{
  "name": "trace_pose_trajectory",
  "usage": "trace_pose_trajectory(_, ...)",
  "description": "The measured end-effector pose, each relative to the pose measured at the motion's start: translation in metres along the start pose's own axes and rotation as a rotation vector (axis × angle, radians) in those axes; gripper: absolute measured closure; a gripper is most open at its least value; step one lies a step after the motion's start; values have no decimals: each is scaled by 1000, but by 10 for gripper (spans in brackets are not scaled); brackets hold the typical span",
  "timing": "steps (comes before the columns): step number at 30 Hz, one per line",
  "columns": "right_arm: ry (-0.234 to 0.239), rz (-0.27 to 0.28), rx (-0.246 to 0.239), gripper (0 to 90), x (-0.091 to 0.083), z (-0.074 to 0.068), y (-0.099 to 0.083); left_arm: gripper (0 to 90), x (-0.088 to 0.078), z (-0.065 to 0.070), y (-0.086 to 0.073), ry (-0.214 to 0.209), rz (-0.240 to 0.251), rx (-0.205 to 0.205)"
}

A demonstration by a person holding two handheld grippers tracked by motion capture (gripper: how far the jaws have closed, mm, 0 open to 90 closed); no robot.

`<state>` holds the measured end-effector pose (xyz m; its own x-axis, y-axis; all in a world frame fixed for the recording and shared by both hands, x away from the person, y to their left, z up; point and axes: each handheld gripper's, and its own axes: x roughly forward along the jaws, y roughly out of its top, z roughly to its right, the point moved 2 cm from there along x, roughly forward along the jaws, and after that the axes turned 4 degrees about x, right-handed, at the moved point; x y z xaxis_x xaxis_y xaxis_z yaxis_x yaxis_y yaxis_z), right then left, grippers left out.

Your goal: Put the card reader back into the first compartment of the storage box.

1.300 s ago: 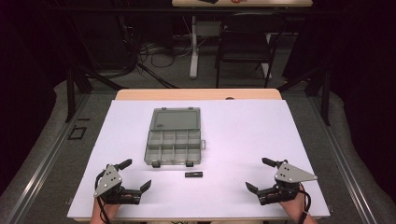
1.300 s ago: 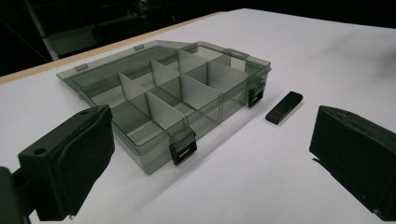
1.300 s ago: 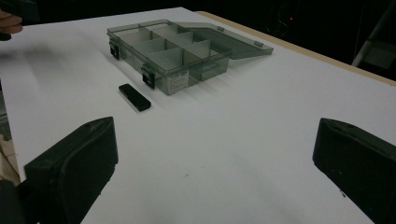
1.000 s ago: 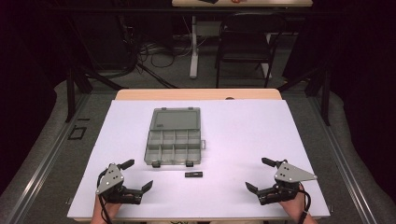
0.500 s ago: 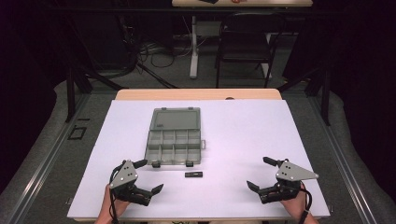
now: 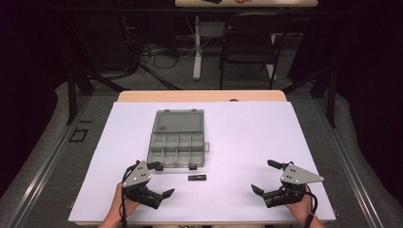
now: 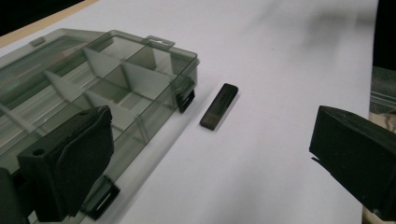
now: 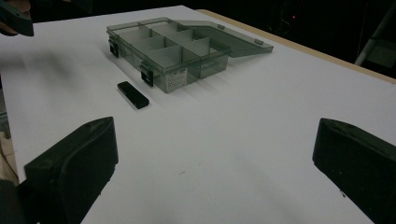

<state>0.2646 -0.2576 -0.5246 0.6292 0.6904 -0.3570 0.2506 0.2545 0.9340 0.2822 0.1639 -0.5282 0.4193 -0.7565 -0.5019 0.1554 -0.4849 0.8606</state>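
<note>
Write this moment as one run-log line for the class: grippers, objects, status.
left gripper: open, near box front | right gripper: open, holding nothing | compartment box: lid open | small black bar: on white table, untouched

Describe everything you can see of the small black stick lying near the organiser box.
The small black stick is a flat, slim, matte black bar, plastic by its look. It lies flat on the white table cover, just in front of the open organiser box, apart from it. Nothing grips or touches it.
</note>
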Motion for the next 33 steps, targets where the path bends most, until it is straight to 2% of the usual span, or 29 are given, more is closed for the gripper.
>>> trace_pose_trajectory(2,7,3,7,0,0,0,0,0,6,-1,3,-25,-1,-1)
trace_pose_trajectory(4,3,-8,3,0,1,0,0,0,8,-1,5,-32,4,1)
trace_pose_trajectory(5,7,-5,6,0,1,0,0,0,9,0,9,-36,-3,32)
trace_pose_trajectory(9,16,-18,0,0,4,-3,-1,0,13,-1,14,-63,6,47)
trace_pose_trajectory(14,24,-9,-7,0,3,-4,0,0,16,-1,15,-79,1,50)
trace_pose_trajectory(21,28,-18,0,0,4,-2,-1,0,32,-2,16,-103,-34,78)
trace_pose_trajectory(23,32,-16,-2,0,4,-2,-1,1,37,0,19,-107,-56,106)
trace_pose_trajectory(26,33,-23,-10,0,4,-3,-1,11,42,0,21,-116,-65,121)
trace_pose_trajectory(27,35,-23,-6,0,4,-3,-1,45,45,1,21,-127,-71,142)
trace_pose_trajectory(29,35,-21,-6,0,4,-3,-1,69,46,1,22,-128,-77,152)
trace_pose_trajectory(31,31,-25,0,0,4,-2,-1,145,49,3,22,-135,-76,162)
trace_pose_trajectory(33,33,-19,2,0,4,-2,-1,174,51,2,22,-143,-90,166)
